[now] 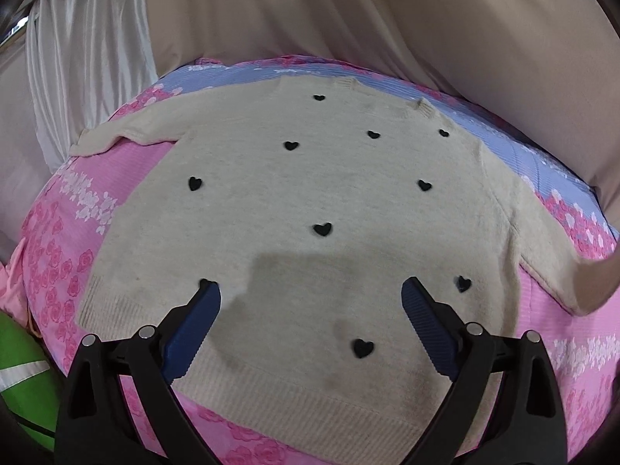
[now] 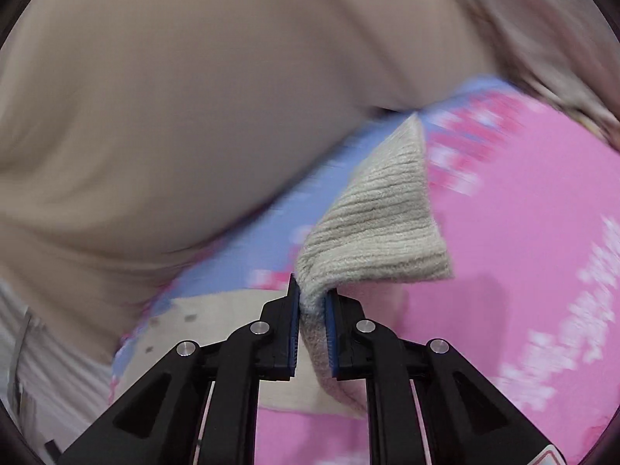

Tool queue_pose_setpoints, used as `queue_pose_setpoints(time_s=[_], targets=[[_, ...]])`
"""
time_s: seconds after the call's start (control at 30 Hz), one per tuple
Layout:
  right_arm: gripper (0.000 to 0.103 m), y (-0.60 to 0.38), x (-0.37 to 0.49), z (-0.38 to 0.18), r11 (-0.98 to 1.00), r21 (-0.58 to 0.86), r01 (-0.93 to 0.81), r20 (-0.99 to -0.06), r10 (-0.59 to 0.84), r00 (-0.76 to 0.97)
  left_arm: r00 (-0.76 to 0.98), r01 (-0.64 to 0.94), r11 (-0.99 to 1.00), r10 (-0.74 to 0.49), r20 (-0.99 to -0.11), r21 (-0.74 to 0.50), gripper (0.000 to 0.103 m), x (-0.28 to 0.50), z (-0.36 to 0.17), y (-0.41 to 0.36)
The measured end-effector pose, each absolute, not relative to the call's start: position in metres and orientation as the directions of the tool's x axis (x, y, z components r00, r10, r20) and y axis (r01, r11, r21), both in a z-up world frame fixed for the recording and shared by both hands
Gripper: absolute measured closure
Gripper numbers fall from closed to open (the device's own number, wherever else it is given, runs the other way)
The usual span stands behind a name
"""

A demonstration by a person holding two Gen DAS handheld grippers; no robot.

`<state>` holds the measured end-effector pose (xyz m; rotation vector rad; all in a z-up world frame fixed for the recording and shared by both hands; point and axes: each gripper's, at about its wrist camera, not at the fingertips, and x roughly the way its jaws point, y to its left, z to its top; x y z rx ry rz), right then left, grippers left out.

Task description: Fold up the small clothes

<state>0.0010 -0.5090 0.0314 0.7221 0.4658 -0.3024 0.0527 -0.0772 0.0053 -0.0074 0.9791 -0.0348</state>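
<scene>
A cream knit sweater (image 1: 310, 193) with small black hearts lies flat on a pink and blue floral bedsheet (image 1: 77, 240), neck at the far side, hem toward me. My left gripper (image 1: 310, 290) is open and empty, hovering over the lower part of the sweater. My right gripper (image 2: 312, 290) is shut on the ribbed cuff of the sweater's right sleeve (image 2: 379, 224) and holds it lifted above the sheet (image 2: 523, 213). The lifted sleeve end shows at the right edge of the left wrist view (image 1: 593, 283).
Beige fabric (image 1: 426, 19) rises behind the bed, and a white curtain (image 1: 89, 69) hangs at the far left. A green object (image 1: 19, 379) sits at the lower left beside the bed. The right wrist view is motion-blurred.
</scene>
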Motion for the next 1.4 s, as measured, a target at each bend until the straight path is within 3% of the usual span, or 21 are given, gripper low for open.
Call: queue_pose_setpoints(time_s=[0.17, 0.33, 0.4, 0.47, 0.5, 0.57, 0.7, 0.8, 0.83, 0.9, 0.97, 1.0, 1.03, 1.07, 1.1, 1.27, 1.4], targets=[[0.091, -0.379, 0.130, 0.076, 0.821, 0.551, 0.150, -0.440, 0.132, 0.888, 0.565, -0.014, 0.998, -0.040, -0.824, -0.058, 0.010, 0.067, 0.009, -0.025], [0.080, -0.222, 0.229, 0.035, 0.850, 0.524, -0.049, -0.513, 0.361, 0.779, 0.555, -0.055, 0.995, -0.037, -0.831, -0.081, 0.008, 0.089, 0.007, 0.031], [0.075, -0.189, 0.236, 0.016, 0.872, 0.490, -0.022, -0.573, 0.341, 0.745, 0.542, -0.063, 0.993, -0.054, -0.838, -0.104, 0.008, 0.103, 0.005, 0.049], [0.070, -0.182, 0.211, 0.007, 0.880, 0.474, 0.015, -0.574, 0.296, 0.763, 0.542, -0.060, 0.989, -0.080, -0.836, -0.133, 0.008, 0.121, 0.004, 0.062], [0.056, -0.190, 0.190, 0.004, 0.891, 0.450, 0.062, -0.579, 0.238, 0.780, 0.545, -0.054, 0.988, -0.090, -0.834, -0.142, 0.008, 0.130, 0.003, 0.064], [0.044, -0.208, 0.151, -0.002, 0.913, 0.372, 0.165, -0.607, 0.105, 0.788, 0.534, -0.025, 0.987, -0.120, -0.837, -0.158, 0.008, 0.155, -0.004, 0.061], [0.044, -0.262, 0.090, -0.025, 0.915, 0.188, 0.358, -0.735, -0.111, 0.669, 0.497, -0.013, 0.971, -0.202, -0.844, -0.240, 0.008, 0.210, -0.032, 0.045], [0.043, -0.299, 0.072, -0.035, 0.874, 0.136, 0.466, -0.779, -0.196, 0.595, 0.464, -0.033, 0.957, -0.240, -0.852, -0.288, 0.008, 0.249, -0.055, 0.022], [0.043, -0.312, 0.069, -0.043, 0.865, 0.128, 0.485, -0.792, -0.205, 0.575, 0.461, -0.033, 0.958, -0.238, -0.855, -0.285, 0.009, 0.259, -0.062, 0.013], [0.043, -0.329, 0.067, -0.057, 0.852, 0.136, 0.506, -0.812, -0.197, 0.550, 0.440, -0.030, 0.961, -0.234, -0.867, -0.274, 0.036, 0.273, -0.075, -0.001], [0.043, -0.339, 0.071, -0.068, 0.845, 0.169, 0.508, -0.821, -0.165, 0.547, 0.427, -0.031, 0.966, -0.220, -0.877, -0.258, 0.044, 0.285, -0.085, -0.012], [0.045, -0.341, 0.078, -0.076, 0.843, 0.179, 0.507, -0.822, -0.155, 0.547, 0.450, -0.033, 0.972, -0.192, -0.872, -0.231, 0.057, 0.287, -0.083, -0.016], [0.049, -0.341, 0.086, -0.082, 0.845, 0.195, 0.497, -0.824, -0.135, 0.551, 0.449, -0.020, 0.976, -0.184, -0.874, -0.216, 0.062, 0.290, -0.083, -0.021], [0.076, -0.334, 0.093, -0.086, 0.852, 0.210, 0.480, -0.824, -0.110, 0.556, 0.447, -0.018, 0.978, -0.180, -0.876, -0.210, 0.068, 0.293, -0.083, -0.023], [0.093, -0.333, 0.099, -0.086, 0.858, 0.203, 0.473, -0.831, -0.104, 0.547, 0.447, -0.022, 0.977, -0.180, -0.876, -0.212, 0.068, 0.294, -0.083, -0.022], [0.095, -0.368, 0.072, -0.085, 0.781, 0.253, 0.571, -0.815, -0.146, 0.561, 0.451, -0.008, 0.976, -0.191, -0.872, -0.219, 0.065, 0.293, -0.086, -0.019], [0.091, -0.361, 0.071, -0.078, 0.810, 0.224, 0.543, -0.829, -0.134, 0.542, 0.462, -0.012, 0.965, -0.226, -0.858, -0.261, 0.061, 0.284, -0.078, -0.005]])
